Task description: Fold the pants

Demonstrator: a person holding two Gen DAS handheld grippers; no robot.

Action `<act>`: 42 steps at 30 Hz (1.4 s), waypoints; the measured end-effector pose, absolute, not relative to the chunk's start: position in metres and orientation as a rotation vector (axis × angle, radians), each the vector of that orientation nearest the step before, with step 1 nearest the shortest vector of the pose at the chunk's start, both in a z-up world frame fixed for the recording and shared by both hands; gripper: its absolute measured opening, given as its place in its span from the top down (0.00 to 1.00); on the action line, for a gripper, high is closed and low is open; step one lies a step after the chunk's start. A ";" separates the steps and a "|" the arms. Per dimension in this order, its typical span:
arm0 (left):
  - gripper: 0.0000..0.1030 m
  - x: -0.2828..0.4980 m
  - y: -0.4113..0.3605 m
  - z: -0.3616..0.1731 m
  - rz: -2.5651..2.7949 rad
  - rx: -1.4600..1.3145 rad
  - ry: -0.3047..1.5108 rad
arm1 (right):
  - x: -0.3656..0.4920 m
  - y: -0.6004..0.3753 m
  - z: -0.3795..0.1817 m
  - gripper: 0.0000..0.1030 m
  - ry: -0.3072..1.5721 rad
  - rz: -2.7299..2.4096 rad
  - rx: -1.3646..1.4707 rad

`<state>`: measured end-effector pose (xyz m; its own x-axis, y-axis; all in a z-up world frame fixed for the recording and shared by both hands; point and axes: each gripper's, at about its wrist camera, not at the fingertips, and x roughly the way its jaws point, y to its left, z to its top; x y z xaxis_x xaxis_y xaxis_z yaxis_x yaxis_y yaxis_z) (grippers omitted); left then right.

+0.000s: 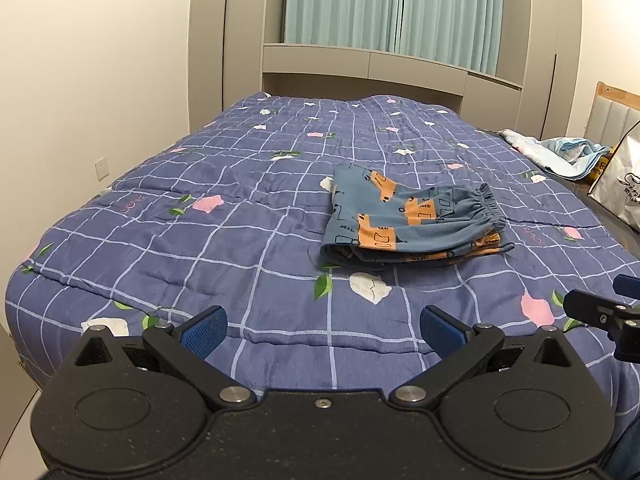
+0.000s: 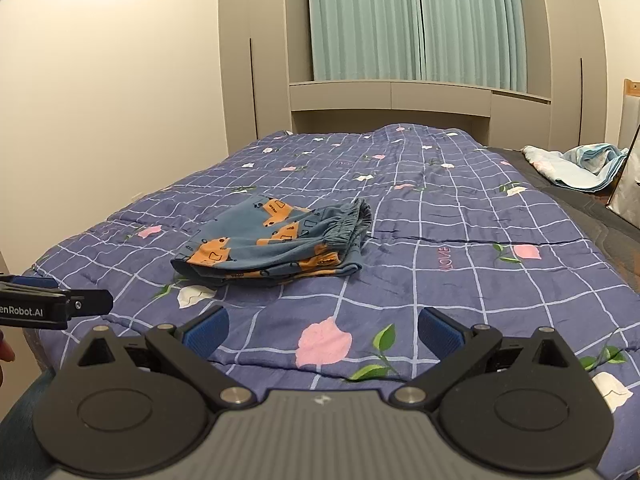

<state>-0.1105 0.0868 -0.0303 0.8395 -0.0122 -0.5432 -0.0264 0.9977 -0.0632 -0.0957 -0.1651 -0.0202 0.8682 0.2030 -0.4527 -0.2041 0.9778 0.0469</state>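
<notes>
Blue pants with an orange print (image 1: 412, 220) lie folded into a compact stack on the bed, elastic waistband to the right. In the right wrist view the same pants (image 2: 276, 244) sit ahead and left of centre. My left gripper (image 1: 324, 330) is open and holds nothing, hovering over the quilt's near edge, well short of the pants. My right gripper (image 2: 323, 330) is open too, with nothing between its blue pads, also back from the pants. Each gripper shows at the edge of the other's view.
A blue checked quilt with flowers (image 1: 200, 208) covers the bed. A crumpled light-blue cloth (image 1: 560, 152) and a white bag (image 1: 616, 184) lie at the right side. Wardrobes and green curtains (image 1: 392, 12) stand behind the bed; a wall is on the left.
</notes>
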 end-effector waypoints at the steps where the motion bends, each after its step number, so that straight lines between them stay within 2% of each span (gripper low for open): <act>1: 0.01 -0.111 0.087 -0.030 0.008 -0.069 0.575 | -0.096 -0.165 -0.020 0.00 0.473 0.213 -0.002; 42: 0.01 -0.107 0.079 -0.033 0.027 -0.044 0.601 | -0.094 -0.164 -0.027 0.00 0.494 0.227 -0.006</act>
<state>-0.1069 0.0793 -0.0331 0.8242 0.0122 -0.5661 -0.0378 0.9987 -0.0335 -0.0941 -0.1638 -0.0266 0.8556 0.2148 -0.4709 -0.2179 0.9748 0.0488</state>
